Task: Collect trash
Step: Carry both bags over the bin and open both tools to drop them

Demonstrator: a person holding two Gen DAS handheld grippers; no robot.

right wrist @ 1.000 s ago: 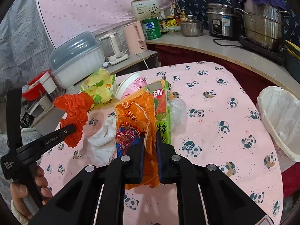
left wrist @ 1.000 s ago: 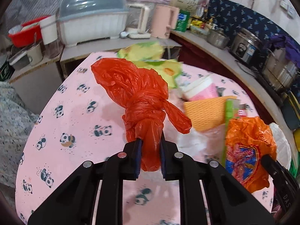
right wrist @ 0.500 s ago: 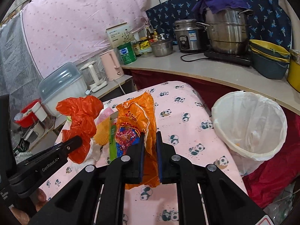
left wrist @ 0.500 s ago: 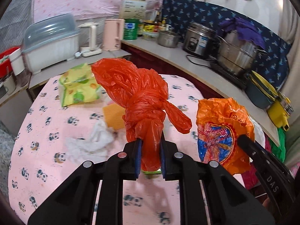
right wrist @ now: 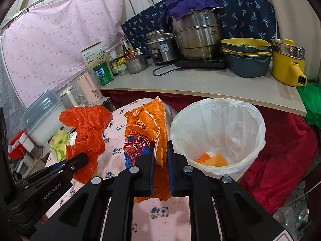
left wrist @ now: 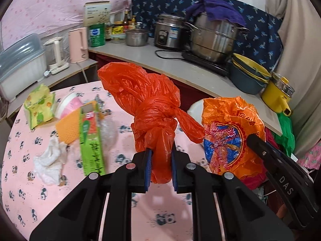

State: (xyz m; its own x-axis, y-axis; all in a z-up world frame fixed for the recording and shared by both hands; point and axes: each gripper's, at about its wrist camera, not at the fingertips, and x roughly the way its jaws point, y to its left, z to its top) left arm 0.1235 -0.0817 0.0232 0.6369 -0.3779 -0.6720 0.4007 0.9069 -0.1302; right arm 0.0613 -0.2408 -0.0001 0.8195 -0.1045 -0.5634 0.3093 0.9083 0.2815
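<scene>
My left gripper [left wrist: 160,156] is shut on a knotted red plastic bag [left wrist: 148,108], held up above the pink panda tablecloth [left wrist: 40,172]. My right gripper [right wrist: 160,150] is shut on a crumpled orange snack wrapper [right wrist: 146,128] with a blue and red print. That wrapper [left wrist: 228,134] hangs just right of the red bag in the left wrist view. The red bag [right wrist: 88,128] and left gripper [right wrist: 74,162] show at the left of the right wrist view. A white-lined trash bin [right wrist: 218,132] stands just right of the wrapper, with orange scraps at its bottom.
On the table lie a green carton [left wrist: 91,140], an orange mat [left wrist: 68,126], white tissue [left wrist: 48,160], a yellow-green packet [left wrist: 39,106] and a pink cup [left wrist: 69,104]. A counter [right wrist: 200,84] behind holds steel pots, bowls and a yellow kettle [right wrist: 286,64]. Red cloth [right wrist: 280,150] lies beside the bin.
Both grippers have swung right with their loads, from over the table's litter toward the bin. The bin has come to the middle of the right wrist view.
</scene>
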